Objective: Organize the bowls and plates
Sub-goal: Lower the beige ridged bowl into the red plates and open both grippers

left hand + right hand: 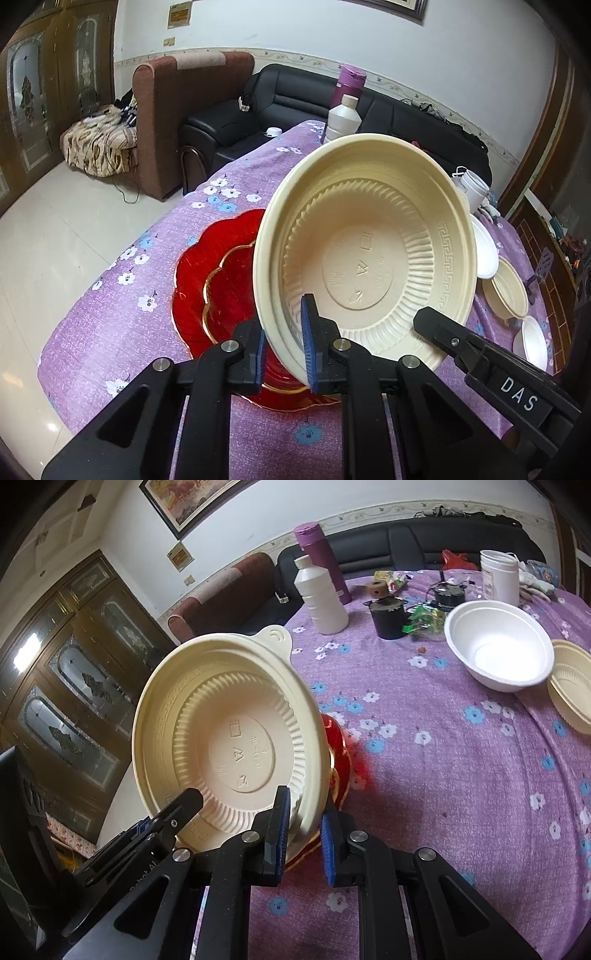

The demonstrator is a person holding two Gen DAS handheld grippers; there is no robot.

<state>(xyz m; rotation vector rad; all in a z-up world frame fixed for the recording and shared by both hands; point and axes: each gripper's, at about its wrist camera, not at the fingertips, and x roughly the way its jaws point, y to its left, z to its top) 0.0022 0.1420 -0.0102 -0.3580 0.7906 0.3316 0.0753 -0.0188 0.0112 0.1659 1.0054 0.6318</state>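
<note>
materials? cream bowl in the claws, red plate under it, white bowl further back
Cream bowl: likely thin molded plastic, matte; ribbed wall, embossed marks on the base.
Red plate: looks like glass or clear hard plastic, glossy, translucent, gold-lined scalloped rim.
White bowl: probably foam or pulp, dull, thick soft rim.

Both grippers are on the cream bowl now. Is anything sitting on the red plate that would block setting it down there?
Nothing visible. The cream bowl is held tilted by its rim in the left gripper and right gripper, directly above the red plate. The plate's visible part is bare; the rest is hidden behind the bowl.
</note>
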